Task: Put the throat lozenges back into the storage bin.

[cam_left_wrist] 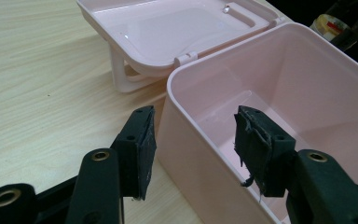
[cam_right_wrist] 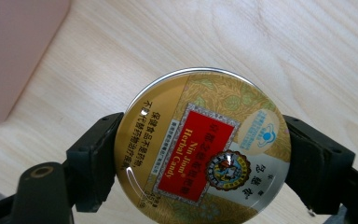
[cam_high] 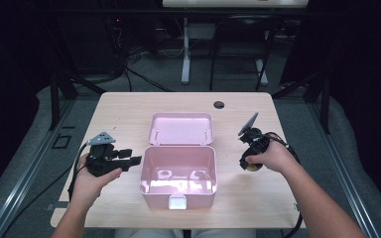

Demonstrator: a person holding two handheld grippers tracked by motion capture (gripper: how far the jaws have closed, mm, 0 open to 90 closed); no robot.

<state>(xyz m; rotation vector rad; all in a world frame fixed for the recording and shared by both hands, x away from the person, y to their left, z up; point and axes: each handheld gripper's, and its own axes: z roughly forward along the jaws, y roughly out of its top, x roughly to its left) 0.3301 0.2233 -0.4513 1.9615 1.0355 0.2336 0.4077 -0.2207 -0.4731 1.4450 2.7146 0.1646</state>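
Right claw [cam_right_wrist: 203, 154] clamps round glossy candy tin [cam_right_wrist: 203, 149]; apparently metal.

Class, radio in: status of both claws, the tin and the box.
Left claw open, straddling pink box wall. Right claw shut on candy tin. Lid open, path clear.

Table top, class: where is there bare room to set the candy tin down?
Bare wood lies left of the pink box, beyond the left tool, and along the far edge of the table. The box's inside is bare too. Right of it, the right tool holding the candy tin crowds the space.
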